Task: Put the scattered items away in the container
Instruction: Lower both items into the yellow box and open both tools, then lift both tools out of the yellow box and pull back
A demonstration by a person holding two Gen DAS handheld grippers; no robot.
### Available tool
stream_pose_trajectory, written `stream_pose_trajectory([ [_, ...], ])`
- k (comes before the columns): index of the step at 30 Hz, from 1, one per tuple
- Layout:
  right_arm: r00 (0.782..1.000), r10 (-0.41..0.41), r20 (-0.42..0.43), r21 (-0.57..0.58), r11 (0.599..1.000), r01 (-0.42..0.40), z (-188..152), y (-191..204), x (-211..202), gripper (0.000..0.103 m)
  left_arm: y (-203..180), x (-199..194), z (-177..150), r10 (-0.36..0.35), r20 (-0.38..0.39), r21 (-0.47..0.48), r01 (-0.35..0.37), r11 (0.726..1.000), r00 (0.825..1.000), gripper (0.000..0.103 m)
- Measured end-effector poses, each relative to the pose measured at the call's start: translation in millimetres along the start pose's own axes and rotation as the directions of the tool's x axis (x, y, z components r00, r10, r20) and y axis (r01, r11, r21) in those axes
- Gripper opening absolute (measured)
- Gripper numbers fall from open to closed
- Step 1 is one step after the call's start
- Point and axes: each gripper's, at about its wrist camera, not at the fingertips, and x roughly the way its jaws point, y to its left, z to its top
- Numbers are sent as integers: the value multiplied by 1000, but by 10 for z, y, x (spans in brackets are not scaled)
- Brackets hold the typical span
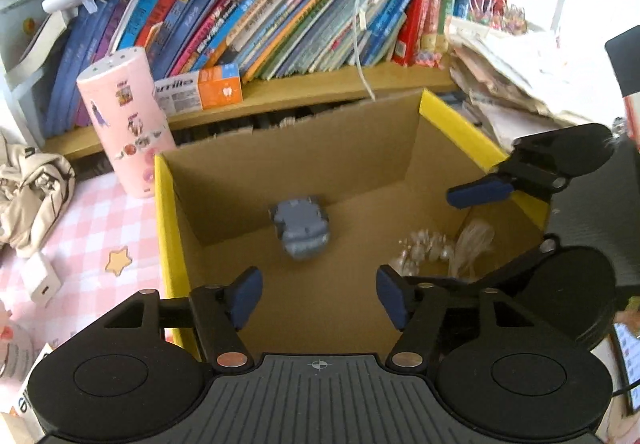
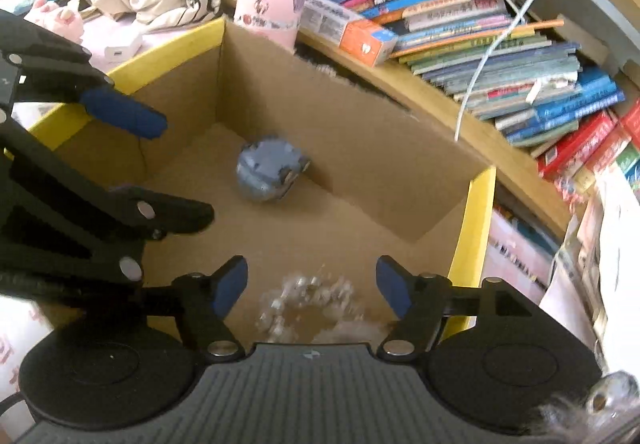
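both held over the cardboard box (image 1: pixel 460 123), left gripper (image 1: pixel 318 296) and right gripper (image 2: pixel 312 286), jaws apart and empty. inside the box: grey toy (image 1: pixel 300 224) toward far wall, beyond left gripper; clear bead bracelet (image 2: pixel 308 296) just under right gripper.

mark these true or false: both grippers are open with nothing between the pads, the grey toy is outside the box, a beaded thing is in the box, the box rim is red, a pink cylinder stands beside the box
1. Both grippers are open with nothing between the pads. True: the left gripper and right gripper hold nothing.
2. The grey toy is outside the box. False: it is inside the cardboard box, blurred.
3. A beaded thing is in the box. True: a clear beaded item shows inside, blurred.
4. The box rim is red. False: the rim is yellow.
5. A pink cylinder stands beside the box. True, upright by a corner.
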Motion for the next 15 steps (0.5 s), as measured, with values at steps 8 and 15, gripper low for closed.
stream_pose_trajectory([
  [8,1000,-30,-9,111,993,31,-186,97,-208,58,-69,-25,-90,24,16,116,-26,993,1000,64],
  [15,998,-52,28,140,989,48,-258,139,-279,62,-84,-117,-131,35,30,90,-37,995,999,65],
])
